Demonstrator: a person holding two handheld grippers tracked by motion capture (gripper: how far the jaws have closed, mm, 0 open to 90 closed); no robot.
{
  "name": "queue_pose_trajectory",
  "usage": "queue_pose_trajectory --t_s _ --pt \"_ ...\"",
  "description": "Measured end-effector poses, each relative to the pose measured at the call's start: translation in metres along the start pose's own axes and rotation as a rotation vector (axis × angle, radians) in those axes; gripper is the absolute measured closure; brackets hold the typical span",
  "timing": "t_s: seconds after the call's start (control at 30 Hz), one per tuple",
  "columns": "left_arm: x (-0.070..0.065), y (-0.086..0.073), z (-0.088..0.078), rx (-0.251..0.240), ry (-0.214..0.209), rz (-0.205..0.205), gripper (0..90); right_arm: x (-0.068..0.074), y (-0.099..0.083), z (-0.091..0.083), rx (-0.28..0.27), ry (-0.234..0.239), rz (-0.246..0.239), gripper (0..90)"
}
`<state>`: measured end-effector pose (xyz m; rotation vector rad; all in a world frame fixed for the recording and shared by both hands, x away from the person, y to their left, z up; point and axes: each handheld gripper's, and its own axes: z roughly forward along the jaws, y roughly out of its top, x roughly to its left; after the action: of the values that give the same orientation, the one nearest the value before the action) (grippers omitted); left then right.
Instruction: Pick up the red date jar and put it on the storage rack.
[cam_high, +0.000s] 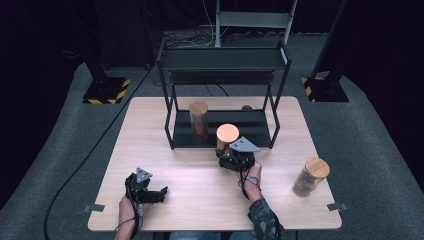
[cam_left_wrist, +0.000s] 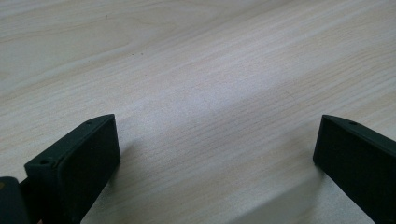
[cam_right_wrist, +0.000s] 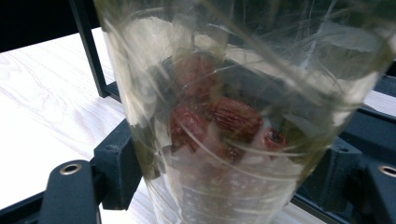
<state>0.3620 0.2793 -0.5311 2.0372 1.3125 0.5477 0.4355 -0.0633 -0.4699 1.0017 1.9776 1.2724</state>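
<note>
The right hand-held gripper (cam_high: 231, 156) clamped a clear jar (cam_right_wrist: 233, 121) with a wooden lid (cam_high: 227, 133), dried reddish fruit visible inside, both jaws pressed against its sides. The jar stood just in front of the black rack (cam_high: 222, 65), near its lower shelf. The left hand-held gripper (cam_high: 159, 194) lay well to the rack's front-left over the bare worktop (cam_left_wrist: 196, 70), jaws wide apart with nothing between them.

Glass jar (cam_right_wrist: 243, 116) runs off the right gripper view's top and bottom edges, lid cut away; its reddish contents (cam_right_wrist: 233, 121) blur. A small brown thing (cam_high: 246, 107) behind the rack (cam_high: 172, 135) is too small to tell.
</note>
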Motion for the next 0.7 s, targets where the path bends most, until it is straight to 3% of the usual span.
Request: queue_pose_trajectory --t_s 0.7 --pt "0.0 0.0 0.0 0.0 0.0 0.0 0.0 -0.0047 0.004 0.0101 -0.007 -0.006 0.009 24.4"
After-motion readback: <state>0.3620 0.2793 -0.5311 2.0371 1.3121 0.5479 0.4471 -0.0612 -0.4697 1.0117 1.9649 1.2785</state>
